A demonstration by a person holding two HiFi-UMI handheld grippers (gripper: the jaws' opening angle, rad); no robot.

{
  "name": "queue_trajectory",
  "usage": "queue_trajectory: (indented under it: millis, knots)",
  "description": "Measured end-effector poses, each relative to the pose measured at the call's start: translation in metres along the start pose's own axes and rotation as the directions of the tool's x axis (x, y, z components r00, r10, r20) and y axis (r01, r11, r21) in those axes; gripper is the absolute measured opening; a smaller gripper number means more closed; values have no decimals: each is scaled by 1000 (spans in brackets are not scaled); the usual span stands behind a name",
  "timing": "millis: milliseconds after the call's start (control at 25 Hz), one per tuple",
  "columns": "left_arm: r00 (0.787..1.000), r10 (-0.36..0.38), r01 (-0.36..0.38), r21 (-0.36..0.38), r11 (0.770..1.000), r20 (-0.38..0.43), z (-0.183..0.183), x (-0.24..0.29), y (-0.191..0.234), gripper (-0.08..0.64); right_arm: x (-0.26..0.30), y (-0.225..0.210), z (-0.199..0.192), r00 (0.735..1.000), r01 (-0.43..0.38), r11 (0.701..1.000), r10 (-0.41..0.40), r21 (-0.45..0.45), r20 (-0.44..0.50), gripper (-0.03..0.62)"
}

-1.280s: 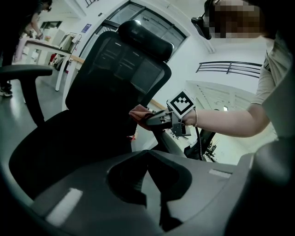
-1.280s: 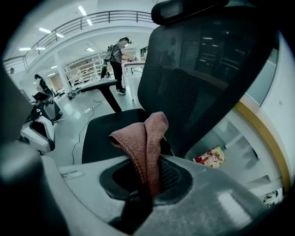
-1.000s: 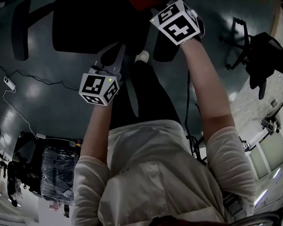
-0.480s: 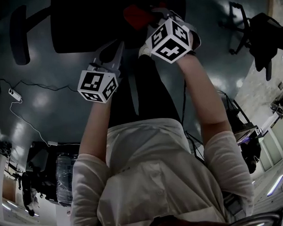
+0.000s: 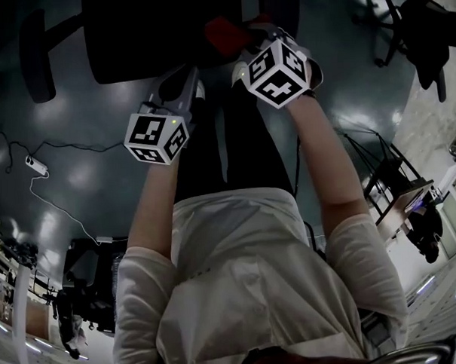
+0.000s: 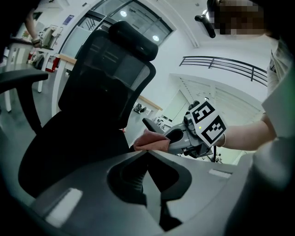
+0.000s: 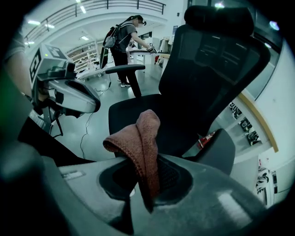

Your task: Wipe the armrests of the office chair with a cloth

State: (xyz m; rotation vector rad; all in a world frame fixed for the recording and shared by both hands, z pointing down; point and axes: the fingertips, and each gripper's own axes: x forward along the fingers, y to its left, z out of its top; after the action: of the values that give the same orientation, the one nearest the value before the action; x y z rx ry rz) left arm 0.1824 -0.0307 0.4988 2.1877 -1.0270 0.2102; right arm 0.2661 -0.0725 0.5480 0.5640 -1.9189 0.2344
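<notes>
The black office chair (image 5: 142, 34) stands in front of me, with its mesh back (image 7: 216, 60) in the right gripper view. My right gripper (image 5: 244, 35) is shut on a reddish-brown cloth (image 7: 144, 138), which hangs folded out of its jaws. The cloth (image 5: 225, 30) is just left of the chair's right armrest (image 7: 221, 148); I cannot tell if they touch. The left gripper view shows the cloth (image 6: 151, 141) against that armrest (image 6: 152, 126). My left gripper (image 5: 184, 80) hangs shut and empty over the seat's front edge. The other armrest (image 5: 35, 54) sits far left.
A cable and power strip (image 5: 33, 165) lie on the shiny floor at left. Another black chair (image 5: 413, 26) stands at upper right, and carts (image 5: 85, 278) at lower left. A person (image 7: 122, 39) stands at a desk in the background.
My right gripper has drawn back toward me and slightly left, with the cloth still in it. The left gripper has hardly moved.
</notes>
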Motion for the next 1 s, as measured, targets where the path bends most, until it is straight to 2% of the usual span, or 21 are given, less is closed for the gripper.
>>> queue_trajectory:
  millis: [240, 360, 480, 600, 680, 720, 840, 880, 920, 1000]
  knots:
    - [999, -28, 28, 25, 999, -22, -10, -17, -2, 15, -10, 31, -13, 1000, 21, 997, -21, 73, -11, 55]
    - [1000, -28, 28, 34, 999, -14, -11, -24, -7, 15, -18, 47, -21, 1000, -9, 987, 10, 161, -4, 55]
    - [1000, -22, 22, 34, 999, 4, -14, -32, -8, 15, -28, 56, -26, 999, -32, 963, 20, 266, 46, 55]
    - [999, 6, -8, 47, 999, 49, -3, -46, -8, 15, -51, 49, -24, 986, -35, 920, -33, 391, 166, 55]
    - [995, 29, -35, 70, 997, 92, 14, -58, -9, 15, -75, 40, -17, 955, -53, 870, -100, 491, 281, 55]
    - [993, 34, -43, 86, 995, 111, 24, -65, -11, 15, -90, 35, -11, 929, -77, 836, -138, 543, 345, 54]
    - [984, 42, -63, 120, 991, 173, 56, -91, -20, 15, -138, 26, 3, 823, -178, 720, -265, 671, 503, 55]
    - [979, 43, -69, 125, 990, 200, 66, -102, -25, 15, -156, 25, 5, 788, -197, 695, -308, 692, 533, 55]
    - [973, 43, -74, 131, 989, 227, 77, -112, -31, 15, -173, 24, 7, 755, -202, 680, -350, 705, 555, 55]
    - [960, 30, -74, 150, 986, 277, 96, -131, -43, 15, -207, 27, 9, 697, -184, 673, -425, 716, 578, 55]
